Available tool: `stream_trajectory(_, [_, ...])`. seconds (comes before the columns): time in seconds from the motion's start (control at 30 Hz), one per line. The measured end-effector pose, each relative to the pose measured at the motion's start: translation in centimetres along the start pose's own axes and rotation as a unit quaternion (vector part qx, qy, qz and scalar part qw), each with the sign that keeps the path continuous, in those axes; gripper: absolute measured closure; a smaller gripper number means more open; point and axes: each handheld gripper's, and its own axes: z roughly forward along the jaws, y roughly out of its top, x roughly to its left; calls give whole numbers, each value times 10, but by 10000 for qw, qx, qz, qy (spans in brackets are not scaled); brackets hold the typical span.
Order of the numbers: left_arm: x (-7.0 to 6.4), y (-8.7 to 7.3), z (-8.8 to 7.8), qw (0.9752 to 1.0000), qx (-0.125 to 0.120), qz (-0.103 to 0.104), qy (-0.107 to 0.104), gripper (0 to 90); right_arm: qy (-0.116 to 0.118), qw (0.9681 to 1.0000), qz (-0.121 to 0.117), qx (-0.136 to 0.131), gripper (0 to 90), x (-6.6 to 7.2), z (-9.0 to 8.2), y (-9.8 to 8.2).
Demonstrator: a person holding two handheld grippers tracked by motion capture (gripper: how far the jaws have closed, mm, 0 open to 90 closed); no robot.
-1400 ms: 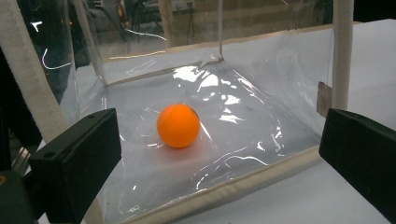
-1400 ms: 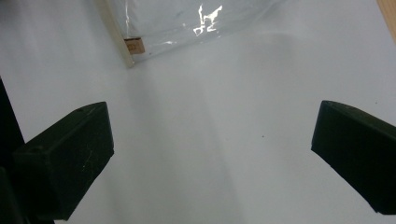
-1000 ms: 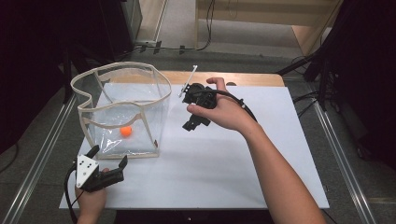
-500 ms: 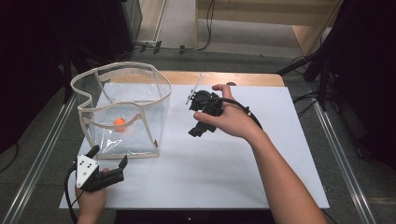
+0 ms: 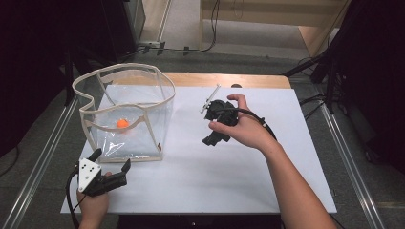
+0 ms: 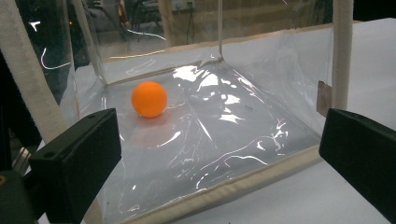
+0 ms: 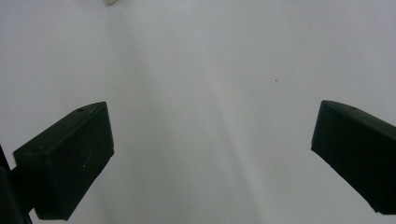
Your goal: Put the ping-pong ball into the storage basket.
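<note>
A clear plastic bin [image 5: 133, 159] with cream trim stands at the left of the white table [image 5: 215, 191]. An orange ball [image 5: 122, 123] rests on its floor. My left gripper [image 5: 112, 158] stays low just in front of the bin's near edge, open and holding nothing. In the left gripper view the ball [image 6: 149, 99] lies beyond the bin's front trim [image 6: 224, 193], between the wide-apart jaws of that gripper [image 6: 219, 140]. A hand holds my right gripper [image 5: 216, 136] over mid-table, tilted down. In the right gripper view this gripper [image 7: 212, 140] is open over bare white surface.
A thin white rod [image 5: 210, 99] sticks out by the right hand's fingers. A black cable [image 5: 260, 121] trails over the right wrist. A strip of wooden tabletop [image 5: 224, 79] shows at the far edge, and metal rails [image 5: 43, 157] run along both sides.
The right gripper has moved right and nearer, away from the bin. The orange ball has shifted a little back and left inside the bin. The left gripper has stayed put.
</note>
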Motion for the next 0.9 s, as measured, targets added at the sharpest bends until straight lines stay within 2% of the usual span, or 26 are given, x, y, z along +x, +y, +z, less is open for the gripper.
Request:
stream_trajectory(0.23, [0,0,0,10000,3,4,0,0,15,10000,88,-26,0,-2,3,-18])
stream_trajectory(0.9, [0,0,0,10000,8,19,1,0,30,9984,540,-171,0,-12,12,-68])
